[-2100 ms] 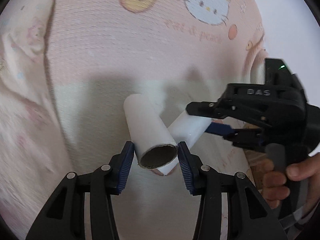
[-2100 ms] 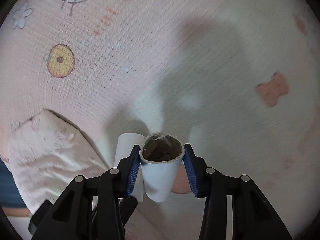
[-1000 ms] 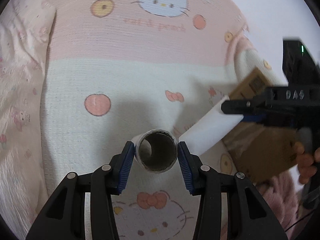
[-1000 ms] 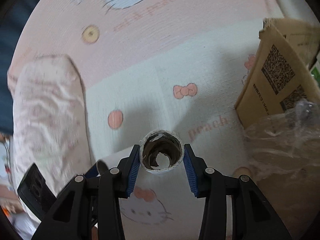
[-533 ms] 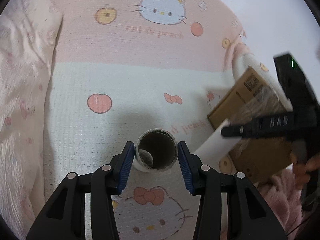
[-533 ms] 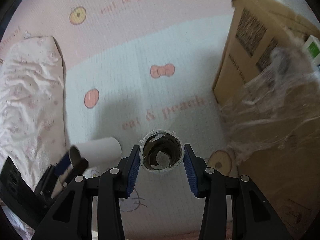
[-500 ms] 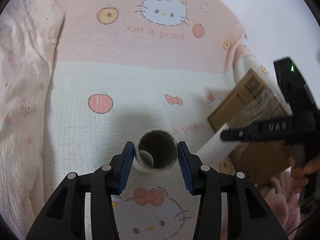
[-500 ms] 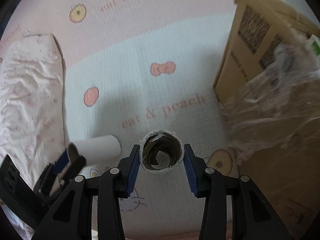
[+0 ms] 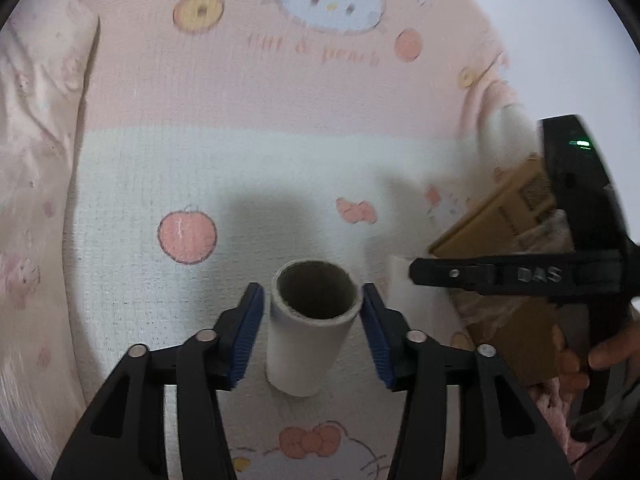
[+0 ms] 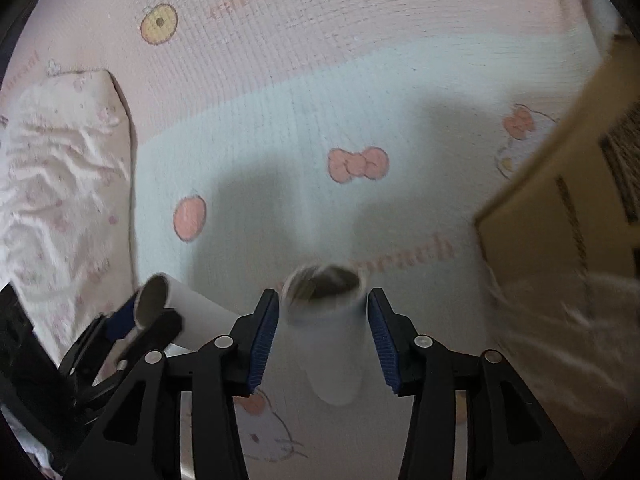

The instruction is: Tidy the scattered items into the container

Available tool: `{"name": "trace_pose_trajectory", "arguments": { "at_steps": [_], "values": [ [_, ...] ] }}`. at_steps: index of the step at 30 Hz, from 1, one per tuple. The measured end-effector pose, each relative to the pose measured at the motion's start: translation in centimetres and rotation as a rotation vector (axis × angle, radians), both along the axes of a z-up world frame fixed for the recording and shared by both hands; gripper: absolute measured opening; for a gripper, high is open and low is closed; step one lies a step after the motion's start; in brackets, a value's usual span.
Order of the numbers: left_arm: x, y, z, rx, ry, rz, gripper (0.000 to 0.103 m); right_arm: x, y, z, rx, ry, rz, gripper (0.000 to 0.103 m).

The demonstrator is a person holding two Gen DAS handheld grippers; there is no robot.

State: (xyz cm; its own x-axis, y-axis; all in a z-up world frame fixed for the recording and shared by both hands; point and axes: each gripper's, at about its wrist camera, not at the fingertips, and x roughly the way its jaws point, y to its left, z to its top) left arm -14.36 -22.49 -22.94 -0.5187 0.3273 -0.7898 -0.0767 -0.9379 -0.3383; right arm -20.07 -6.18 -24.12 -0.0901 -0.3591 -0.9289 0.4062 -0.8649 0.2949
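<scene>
**Just the bedding here**

A blanket (image 9: 280,92) covered pretty much everything, pink up top and pale mint-white lower down. It had a cartoon cat face (image 9: 330,2), a yellow donut-looking thing (image 9: 199,12), a round peach (image 9: 187,235) and a pink bow (image 9: 356,211) printed on it. A crinkly pale pink pillow (image 9: 32,128) sat along the left edge. Some fuzzy pink fabric (image 9: 550,412) peeked in at bottom right.
</scene>
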Motion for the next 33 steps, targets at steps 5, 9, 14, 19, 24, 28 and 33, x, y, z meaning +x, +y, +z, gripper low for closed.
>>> {"name": "trace_pose_trajectory", "arguments": {
  "at_steps": [5, 9, 14, 19, 24, 28, 33],
  "values": [
    [-1.4, -0.7, -0.5, -0.022, -0.007, 0.018, 0.065, -0.5, -0.7, -0.3, 0.020, 0.033, 0.027, 0.067],
    [-1.7, -1.6, -1.3, 0.018, -0.051, 0.047, 0.065, -0.7, -0.7, -1.2, 0.021, 0.018, 0.035, 0.068],
    [-1.8, -2.0, -2.6, 0.033, -0.097, 0.095, 0.066, -1.2, 0.1, -2.6, 0.030, -0.026, -0.022, 0.068],
    [-2.9, -1.7, -3.9, 0.037, -0.141, 0.104, 0.066, -0.7, -0.1, -3.7, 0.062, -0.018, -0.018, 0.068],
    [-4.2, -1.4, -5.6, 0.031, -0.213, 0.126, 0.066, -0.2, -0.5, -5.3, 0.096, -0.010, -0.050, 0.068],
    [-4.4, -1.5, -6.5, 0.054, -0.233, 0.154, 0.066, 0.6, -0.9, -6.3, 0.110, -0.012, -0.066, 0.068],
    [-4.4, -0.9, -6.5, 0.016, -0.231, 0.129, 0.048, 1.9, -1.5, -7.1, 0.149, 0.038, -0.026, 0.064]
  ]
}}
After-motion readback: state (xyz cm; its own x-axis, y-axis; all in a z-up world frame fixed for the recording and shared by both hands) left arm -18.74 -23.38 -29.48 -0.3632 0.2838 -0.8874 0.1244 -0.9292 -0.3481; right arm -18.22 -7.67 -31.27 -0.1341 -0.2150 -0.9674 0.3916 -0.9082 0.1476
